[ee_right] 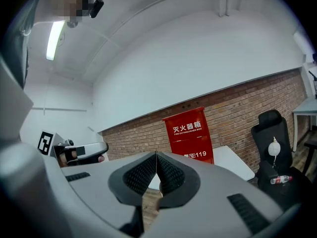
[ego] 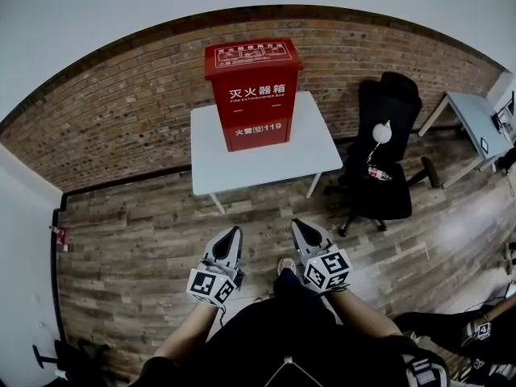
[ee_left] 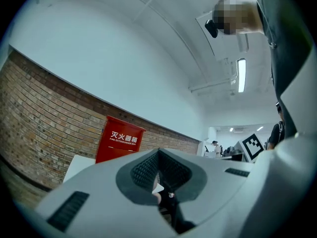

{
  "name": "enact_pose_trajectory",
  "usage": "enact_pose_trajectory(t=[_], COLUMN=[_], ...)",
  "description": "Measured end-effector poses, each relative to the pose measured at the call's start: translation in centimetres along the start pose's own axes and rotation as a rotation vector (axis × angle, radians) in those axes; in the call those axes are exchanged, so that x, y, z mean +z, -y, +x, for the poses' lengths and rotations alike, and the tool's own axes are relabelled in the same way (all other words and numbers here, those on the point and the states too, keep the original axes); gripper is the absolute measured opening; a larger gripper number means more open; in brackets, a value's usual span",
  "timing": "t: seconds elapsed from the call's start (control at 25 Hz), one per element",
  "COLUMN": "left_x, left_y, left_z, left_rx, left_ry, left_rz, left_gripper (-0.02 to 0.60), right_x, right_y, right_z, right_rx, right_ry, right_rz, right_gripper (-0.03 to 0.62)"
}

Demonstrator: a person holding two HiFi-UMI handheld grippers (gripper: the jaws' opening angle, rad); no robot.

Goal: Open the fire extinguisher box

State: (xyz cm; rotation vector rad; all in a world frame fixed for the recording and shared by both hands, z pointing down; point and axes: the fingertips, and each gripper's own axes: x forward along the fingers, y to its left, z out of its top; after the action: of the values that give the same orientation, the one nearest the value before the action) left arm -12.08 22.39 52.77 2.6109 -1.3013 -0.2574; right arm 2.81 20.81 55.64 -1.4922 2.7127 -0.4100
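Observation:
A red fire extinguisher box point(ego: 251, 93) with white lettering stands upright and closed on a white table point(ego: 310, 153) against the brick wall. It also shows in the left gripper view as the red box point(ee_left: 119, 140) and in the right gripper view as the red box point(ee_right: 189, 135). My left gripper point(ego: 235, 231) and right gripper point(ego: 295, 223) are held side by side close to my body, well short of the table. Both point toward the box, jaws shut, with nothing between them.
A black office chair point(ego: 383, 156) with a bottle on its seat stands right of the table. A grey desk point(ego: 476, 123) is at the far right. Wooden floor point(ego: 145, 232) lies between me and the table. Another person's legs point(ego: 451, 329) show at lower right.

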Motion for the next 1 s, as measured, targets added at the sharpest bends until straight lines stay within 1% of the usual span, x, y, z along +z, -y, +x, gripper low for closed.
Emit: enact_pose_trajectory(t=[0.2,0.44,0.56,0.8,1.0], left_x=[0.2,1.6,1.7,1.2,1.1], left_y=[-1.5,-2.8,-3.2,-4.3,-5.2], left_z=[4.6,10.3,12.6,15.8,17.5], left_rx=[0.028,0.06,0.084,0.172,0.208], left_ry=[0.001,0.024,0.025,0.003,-0.002], left_rz=[0.002,0.018,0.023,0.038,0.029], left_gripper=[0.049,0.049,0.049,0.049,0.049], right_x=[1.2,4.6,5.5,5.3,4.8], right_y=[4.0,9.1,11.2,14.8,17.0], right_z=[3.1,7.0,8.5,11.1,13.2], right_rx=[0.017,0.048,0.068,0.112,0.121], right_ry=[-0.005,0.015,0.01,-0.028,-0.061], right_rz=[0.008,-0.006,0.001,0.014,0.025], right_gripper=[0.018,0.018,0.018,0.018,0.018])
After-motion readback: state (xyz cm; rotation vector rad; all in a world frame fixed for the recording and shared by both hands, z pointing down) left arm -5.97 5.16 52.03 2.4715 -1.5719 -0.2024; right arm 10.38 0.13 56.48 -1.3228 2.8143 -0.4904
